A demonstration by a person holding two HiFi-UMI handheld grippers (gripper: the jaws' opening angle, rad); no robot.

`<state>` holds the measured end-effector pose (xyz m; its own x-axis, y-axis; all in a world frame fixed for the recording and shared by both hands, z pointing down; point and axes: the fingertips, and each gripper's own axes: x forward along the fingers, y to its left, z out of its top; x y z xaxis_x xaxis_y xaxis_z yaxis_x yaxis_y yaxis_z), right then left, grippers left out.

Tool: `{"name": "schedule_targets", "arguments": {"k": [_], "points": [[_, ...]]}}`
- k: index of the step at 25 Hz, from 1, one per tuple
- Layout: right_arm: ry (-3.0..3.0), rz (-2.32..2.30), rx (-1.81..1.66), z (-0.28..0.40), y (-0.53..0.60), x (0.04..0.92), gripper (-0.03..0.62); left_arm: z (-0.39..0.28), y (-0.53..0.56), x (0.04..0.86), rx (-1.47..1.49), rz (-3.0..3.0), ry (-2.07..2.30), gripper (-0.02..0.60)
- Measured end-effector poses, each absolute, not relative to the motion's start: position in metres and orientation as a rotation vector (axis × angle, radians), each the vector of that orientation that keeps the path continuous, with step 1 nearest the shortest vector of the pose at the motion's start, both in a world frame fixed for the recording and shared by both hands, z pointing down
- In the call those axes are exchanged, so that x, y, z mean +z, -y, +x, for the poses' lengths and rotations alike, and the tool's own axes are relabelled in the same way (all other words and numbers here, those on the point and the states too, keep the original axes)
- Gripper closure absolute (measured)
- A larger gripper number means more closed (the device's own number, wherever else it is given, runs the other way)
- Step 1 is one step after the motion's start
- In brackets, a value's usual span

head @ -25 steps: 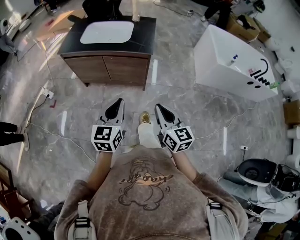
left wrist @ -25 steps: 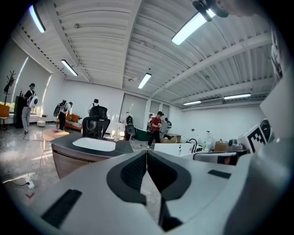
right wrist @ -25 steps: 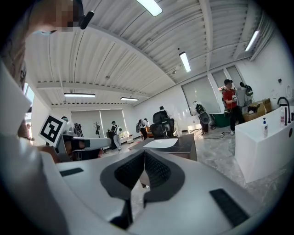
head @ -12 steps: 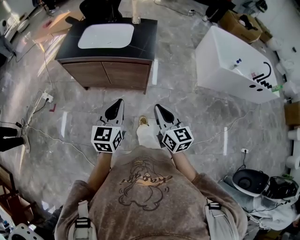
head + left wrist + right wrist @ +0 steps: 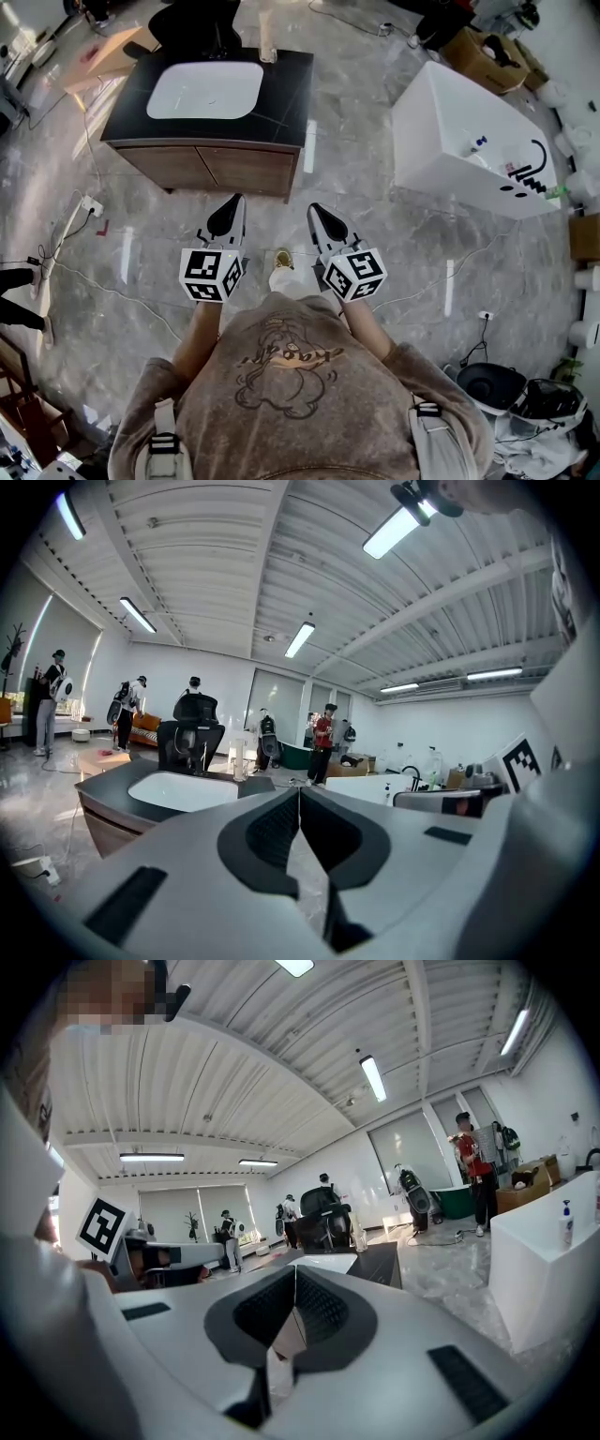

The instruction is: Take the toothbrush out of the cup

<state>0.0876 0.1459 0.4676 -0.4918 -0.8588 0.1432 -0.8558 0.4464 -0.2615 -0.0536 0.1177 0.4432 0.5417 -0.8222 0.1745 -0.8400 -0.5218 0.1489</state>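
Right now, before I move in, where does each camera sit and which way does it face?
Head view: on the person's head, looking steeply down at the floor, vanity and bathtub; shows sweater, left hand-held gripper and right hand-held gripper.
Left gripper view: rides the left hand-held gripper, facing roughly level toward the vanity; its own shut jaws fill the bottom.
Right gripper view: rides the right hand-held gripper, facing vanity and bathtub; own shut jaws below.
Shared: all three show the vanity.

The clear cup [image 5: 268,54] stands upright on the vanity counter [image 5: 281,94], at its back corner, toothbrush [image 5: 267,26] inside.
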Motion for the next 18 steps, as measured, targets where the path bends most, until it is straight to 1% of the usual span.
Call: {"name": "schedule_targets", "arguments": {"k": [9,18], "points": [[-2.678,-1.529,-0.461,0.107,-0.057,0.456,0.576,-0.029,-0.038,0.433,0.123,2.552,1.430,0.563],[-2.720,-1.464,-0.458,0.118,0.009,0.457,0.576,-0.024,0.025,0.430,0.102,2.512,1.519,0.563]]}}
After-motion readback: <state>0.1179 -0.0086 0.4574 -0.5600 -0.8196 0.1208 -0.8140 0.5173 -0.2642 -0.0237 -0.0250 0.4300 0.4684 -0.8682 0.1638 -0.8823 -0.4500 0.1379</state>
